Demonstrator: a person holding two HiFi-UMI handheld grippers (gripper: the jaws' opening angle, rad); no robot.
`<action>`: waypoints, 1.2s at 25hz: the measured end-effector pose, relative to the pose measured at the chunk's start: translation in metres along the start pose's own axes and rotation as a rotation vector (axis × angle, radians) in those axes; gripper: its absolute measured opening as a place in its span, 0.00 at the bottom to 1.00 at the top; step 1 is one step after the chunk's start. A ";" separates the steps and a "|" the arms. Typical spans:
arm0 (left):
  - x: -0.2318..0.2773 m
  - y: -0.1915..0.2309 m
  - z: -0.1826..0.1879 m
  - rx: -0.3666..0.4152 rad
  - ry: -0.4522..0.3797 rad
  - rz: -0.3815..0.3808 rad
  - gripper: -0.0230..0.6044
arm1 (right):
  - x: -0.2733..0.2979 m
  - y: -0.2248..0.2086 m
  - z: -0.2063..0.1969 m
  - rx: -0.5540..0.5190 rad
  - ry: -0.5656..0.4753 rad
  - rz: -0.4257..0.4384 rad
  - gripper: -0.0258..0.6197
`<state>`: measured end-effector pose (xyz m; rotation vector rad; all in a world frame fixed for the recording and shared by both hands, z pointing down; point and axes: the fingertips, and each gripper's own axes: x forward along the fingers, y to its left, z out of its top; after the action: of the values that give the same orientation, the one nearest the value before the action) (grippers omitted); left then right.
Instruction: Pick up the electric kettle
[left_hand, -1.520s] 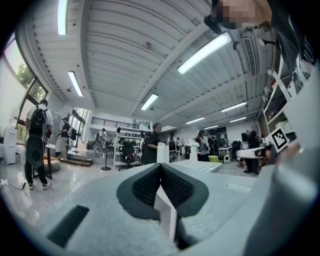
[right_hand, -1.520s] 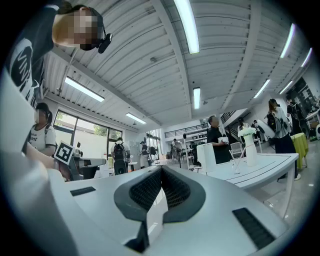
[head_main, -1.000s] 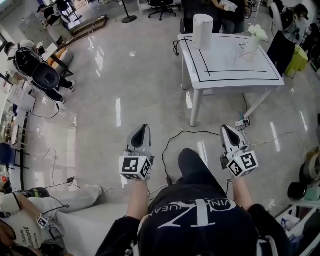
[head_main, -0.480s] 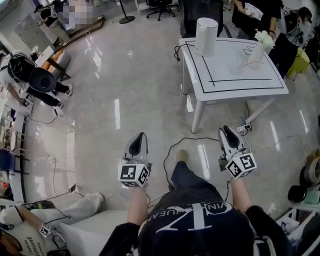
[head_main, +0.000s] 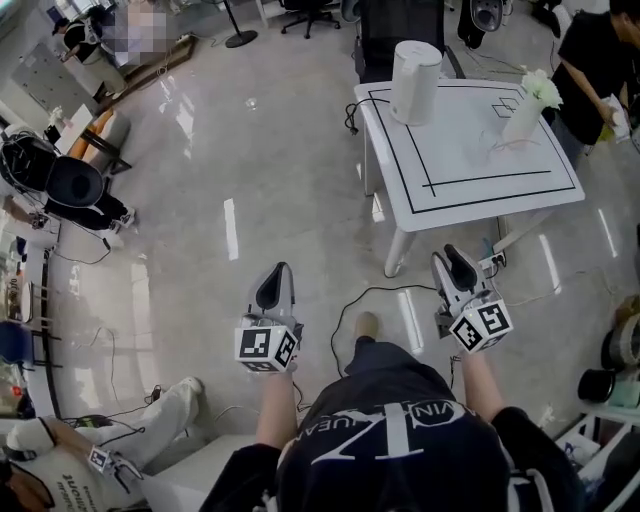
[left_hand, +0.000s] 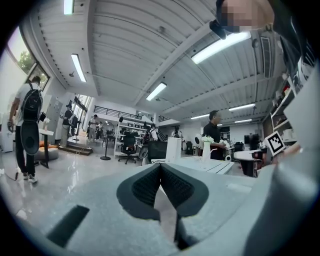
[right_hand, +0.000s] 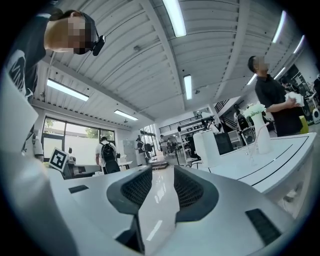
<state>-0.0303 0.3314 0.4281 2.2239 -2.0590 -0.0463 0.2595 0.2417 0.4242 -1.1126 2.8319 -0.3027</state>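
The white cylindrical electric kettle (head_main: 415, 68) stands upright at the 11 o'clock corner of the white, black-lined counter (head_main: 480, 150), well apart from both claws. The left claw (head_main: 277, 283) is pressed together and empty. The right claw (head_main: 456, 265), at the counter's 6 o'clock, has just been opening, with nothing between its jaws.

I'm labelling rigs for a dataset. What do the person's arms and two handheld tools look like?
The left tool and right tool are light grey wedge-shaped shells with dark ribbed pads. Each carries a white cube with black square markers. The person wears a black top with white lettering.
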 end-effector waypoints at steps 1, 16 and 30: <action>0.010 0.003 0.001 -0.003 0.003 -0.005 0.05 | 0.008 -0.005 0.002 0.000 0.001 -0.003 0.23; 0.138 0.046 0.015 0.001 0.008 -0.041 0.05 | 0.119 -0.067 0.013 0.008 0.004 -0.001 0.23; 0.202 0.044 0.021 0.011 0.010 -0.128 0.05 | 0.149 -0.090 0.021 0.008 -0.009 -0.022 0.23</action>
<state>-0.0600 0.1262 0.4219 2.3550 -1.9136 -0.0343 0.2135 0.0727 0.4223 -1.1416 2.8097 -0.3100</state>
